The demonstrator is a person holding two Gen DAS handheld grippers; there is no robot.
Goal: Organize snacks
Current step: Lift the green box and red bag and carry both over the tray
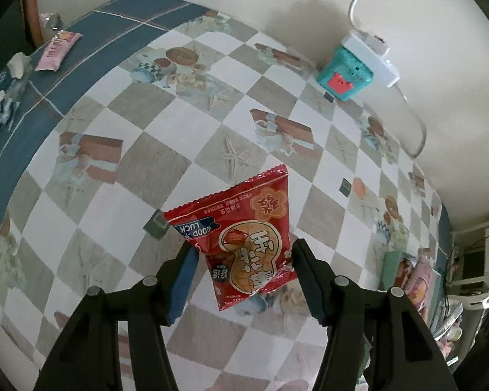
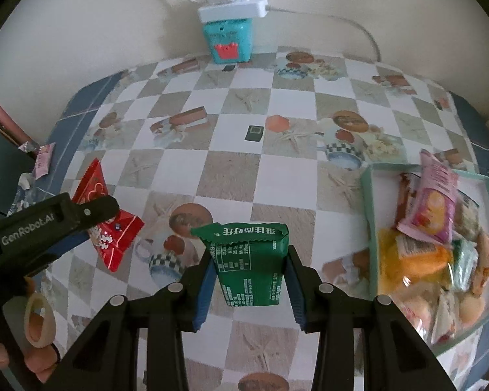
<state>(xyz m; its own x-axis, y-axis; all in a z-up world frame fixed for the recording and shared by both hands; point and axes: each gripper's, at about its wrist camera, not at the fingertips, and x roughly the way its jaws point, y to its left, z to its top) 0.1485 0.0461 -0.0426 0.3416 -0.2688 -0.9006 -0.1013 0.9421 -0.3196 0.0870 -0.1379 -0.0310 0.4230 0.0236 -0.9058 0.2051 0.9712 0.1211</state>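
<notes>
My left gripper (image 1: 243,254) is shut on a red snack packet (image 1: 244,228), which hangs tilted above the checkered tablecloth (image 1: 166,163). In the right wrist view the same left gripper (image 2: 104,224) comes in from the left with the red packet (image 2: 117,241) in its jaws. My right gripper (image 2: 249,254) is shut on a green snack packet (image 2: 251,260), held upright over the table. A teal-rimmed tray (image 2: 366,195) at the right holds several snacks, with a pink packet (image 2: 437,202) on top. The tray (image 1: 391,260) also shows at the right edge of the left wrist view.
A teal box (image 2: 228,42) with a white power strip (image 2: 233,11) on top stands against the back wall. A pink packet (image 1: 58,50) lies near the table's far left edge. Small dark squares (image 2: 254,132) lie on the cloth. A person's hand (image 2: 39,322) shows at lower left.
</notes>
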